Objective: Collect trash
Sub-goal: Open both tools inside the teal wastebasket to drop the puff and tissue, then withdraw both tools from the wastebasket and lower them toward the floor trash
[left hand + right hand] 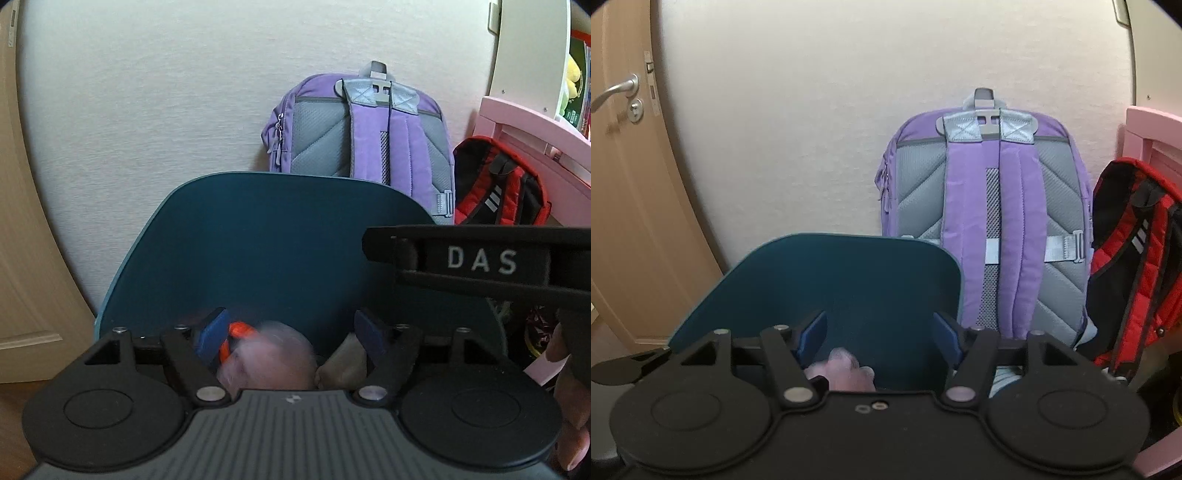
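A teal bin [277, 251] stands against the wall, and both grippers point down into it. My left gripper [291, 336] is open; a blurred pinkish wad of trash with an orange bit [269, 354] lies loose between its blue pads, and a grey-beige scrap [343, 363] sits by the right pad. The black body of the right gripper marked "DAS" [480, 258] crosses that view at the right. In the right wrist view my right gripper [880, 332] is open over the teal bin [849, 280], with a pale pink crumpled wad [846, 373] low between its fingers, free of the pads.
A purple backpack [993, 221] and a red backpack [1137, 266] lean on the wall right of the bin. A wooden door [624, 166] is at the left. Pink furniture [524, 133] and a white shelf stand at the far right. A person's fingers [569, 406] hold the right gripper.
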